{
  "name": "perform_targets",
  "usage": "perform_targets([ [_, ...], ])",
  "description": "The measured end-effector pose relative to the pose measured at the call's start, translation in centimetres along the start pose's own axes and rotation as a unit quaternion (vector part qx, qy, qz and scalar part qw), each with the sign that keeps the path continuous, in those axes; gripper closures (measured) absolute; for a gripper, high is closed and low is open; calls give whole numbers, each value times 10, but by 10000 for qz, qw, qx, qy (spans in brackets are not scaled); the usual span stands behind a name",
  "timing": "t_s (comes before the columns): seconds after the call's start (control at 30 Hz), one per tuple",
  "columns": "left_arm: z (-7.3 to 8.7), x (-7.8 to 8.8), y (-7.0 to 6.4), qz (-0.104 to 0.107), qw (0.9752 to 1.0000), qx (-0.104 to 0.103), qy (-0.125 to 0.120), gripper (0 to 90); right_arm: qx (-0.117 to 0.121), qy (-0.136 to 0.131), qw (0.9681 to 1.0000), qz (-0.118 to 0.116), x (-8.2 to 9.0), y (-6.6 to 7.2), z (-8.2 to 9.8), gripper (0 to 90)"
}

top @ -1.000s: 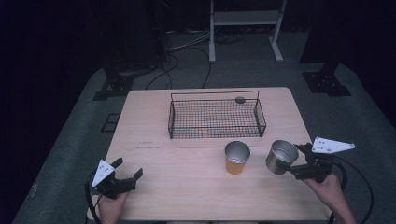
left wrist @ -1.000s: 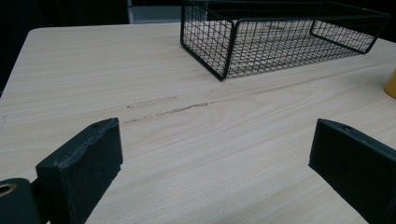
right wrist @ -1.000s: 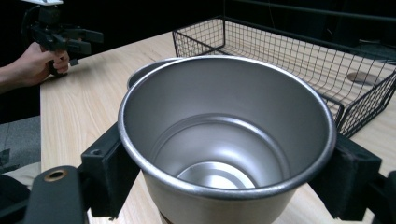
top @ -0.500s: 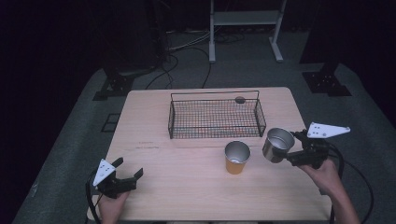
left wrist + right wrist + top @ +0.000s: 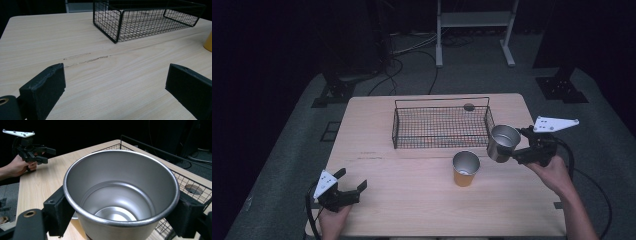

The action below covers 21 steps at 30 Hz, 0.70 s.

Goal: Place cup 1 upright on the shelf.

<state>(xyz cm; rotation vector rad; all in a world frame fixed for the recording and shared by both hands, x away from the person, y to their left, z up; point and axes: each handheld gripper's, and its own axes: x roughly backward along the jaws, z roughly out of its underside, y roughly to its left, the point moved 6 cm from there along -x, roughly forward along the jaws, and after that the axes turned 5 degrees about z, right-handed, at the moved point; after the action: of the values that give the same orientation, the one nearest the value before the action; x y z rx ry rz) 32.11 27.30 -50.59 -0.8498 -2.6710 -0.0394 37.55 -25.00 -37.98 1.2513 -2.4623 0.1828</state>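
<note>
A silver metal cup (image 5: 503, 141) hangs above the table, just off the right end of the black wire basket (image 5: 439, 125). My right gripper (image 5: 514, 147) is shut on its sides. In the right gripper view the cup (image 5: 120, 195) is upright and empty, with a black pad (image 5: 58, 207) pressed to each side. An orange cup with a silver inside (image 5: 465, 168) stands on the table in front of the basket. My left gripper (image 5: 354, 182) rests open near the front left corner, nothing between its jaws (image 5: 112, 87).
The wooden table (image 5: 412, 210) has a faint scratch (image 5: 86, 58) left of centre and a round grommet (image 5: 469, 107) behind the basket. The basket (image 5: 150, 20) looks empty. Dark floor, cables and a white stand lie beyond the table's far edge.
My right gripper has lifted the silver cup off the table and carried it up and toward the basket's right end. The left gripper and orange cup have stayed put.
</note>
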Motion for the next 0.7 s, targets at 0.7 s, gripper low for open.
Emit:
perform_targets([
  [0.7, -2, -1, -3, 28, 9999, -87, 44, 17, 127, 127, 9998, -124, -38, -14, -36, 175],
])
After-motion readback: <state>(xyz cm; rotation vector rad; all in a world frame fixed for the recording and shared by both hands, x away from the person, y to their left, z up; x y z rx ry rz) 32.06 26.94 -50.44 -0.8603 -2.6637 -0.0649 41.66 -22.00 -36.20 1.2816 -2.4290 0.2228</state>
